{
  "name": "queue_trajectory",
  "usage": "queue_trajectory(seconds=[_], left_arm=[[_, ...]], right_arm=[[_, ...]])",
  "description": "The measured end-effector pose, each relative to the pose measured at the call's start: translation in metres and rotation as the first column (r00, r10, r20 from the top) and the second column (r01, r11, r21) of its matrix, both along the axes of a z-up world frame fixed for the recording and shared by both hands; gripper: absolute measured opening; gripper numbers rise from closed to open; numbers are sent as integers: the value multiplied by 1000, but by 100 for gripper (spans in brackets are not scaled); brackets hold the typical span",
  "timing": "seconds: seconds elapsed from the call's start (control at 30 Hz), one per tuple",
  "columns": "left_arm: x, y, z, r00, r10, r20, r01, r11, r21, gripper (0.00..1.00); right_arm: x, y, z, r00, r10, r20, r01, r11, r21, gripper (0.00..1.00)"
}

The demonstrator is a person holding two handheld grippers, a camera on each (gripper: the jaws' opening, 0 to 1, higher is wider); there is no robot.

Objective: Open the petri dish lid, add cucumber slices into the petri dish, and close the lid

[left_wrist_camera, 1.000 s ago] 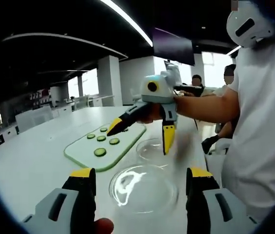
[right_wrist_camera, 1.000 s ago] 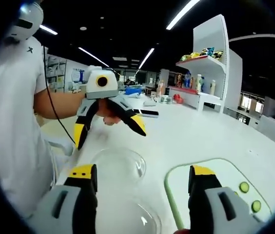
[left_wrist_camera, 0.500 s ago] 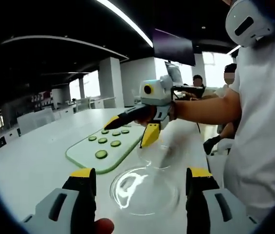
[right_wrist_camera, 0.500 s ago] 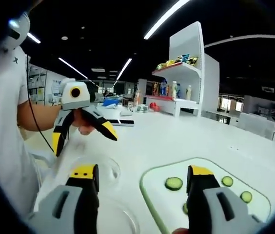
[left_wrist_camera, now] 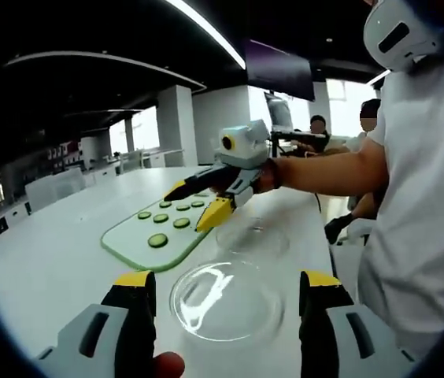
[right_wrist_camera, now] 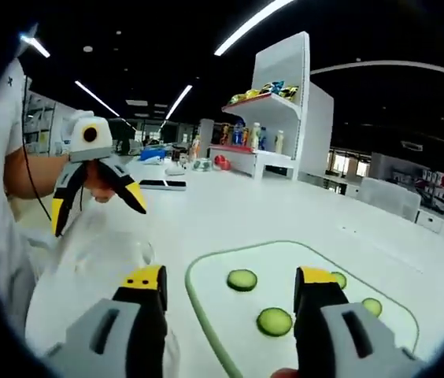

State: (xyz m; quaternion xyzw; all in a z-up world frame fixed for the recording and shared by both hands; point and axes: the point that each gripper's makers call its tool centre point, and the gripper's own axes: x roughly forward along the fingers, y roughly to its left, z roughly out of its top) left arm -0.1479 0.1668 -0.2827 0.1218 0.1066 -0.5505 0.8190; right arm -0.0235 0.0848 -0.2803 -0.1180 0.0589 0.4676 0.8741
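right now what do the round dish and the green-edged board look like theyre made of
Petri dish: clear glass or plastic, can't tell which; glossy, the table shows through and ceiling lights glint on it. Cutting board: likely matte plastic, pale face with a green rim, no glare.

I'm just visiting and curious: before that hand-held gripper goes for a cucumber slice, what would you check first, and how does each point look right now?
1. Right hand-held gripper open, nothing between its jaws: ok.
2. It sits over the cutting board, with a cucumber slice between its jaws in the right gripper view: ok.
3. Slices lie apart on the board, easy to pick singly: ok.
4. Petri dish uncovered beside the board, with the lid lying separately nearer the camera: looks ok, though which clear piece is lid or base I cannot tell.
5. Left hand-held gripper open, held clear of the board: ok.
6. Dish empty so far: cannot tell for certain; no slices visible.
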Motion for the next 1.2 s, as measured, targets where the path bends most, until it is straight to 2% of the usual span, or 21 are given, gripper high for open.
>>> queue_trajectory(seconds=[0.1,0.3,0.37,0.5,0.73,0.83,1.07,1.2], left_arm=[[-2,0,0,1000,-1,0,1,1000,3,73],[-2,1,-2,1000,4,-1,-4,1000,10,73],[-3,0,-2,1000,0,-3,0,1000,7,73],[-4,0,-4,1000,2,-5,-2,1000,12,73],[-5,2,-5,1000,4,-13,-3,1000,15,73],[-6,1,-5,1000,4,-16,-3,1000,10,74],[-7,0,-5,1000,-1,-20,1,1000,9,75],[-7,1,-7,1000,-2,-20,2,1000,21,75]], right_arm=[[2,-2,5,1000,-8,-14,9,999,34,62],[5,-2,-1,1000,-30,6,30,1000,5,62],[11,-7,1,998,-63,24,62,998,22,62],[21,-18,5,994,-114,0,113,992,59,61],[35,-32,8,983,-181,-14,182,977,110,51],[36,-33,7,982,-186,-23,187,975,119,42],[41,-35,4,978,-206,-37,209,970,127,39],[44,-38,1,974,-216,-65,223,965,136,38]])
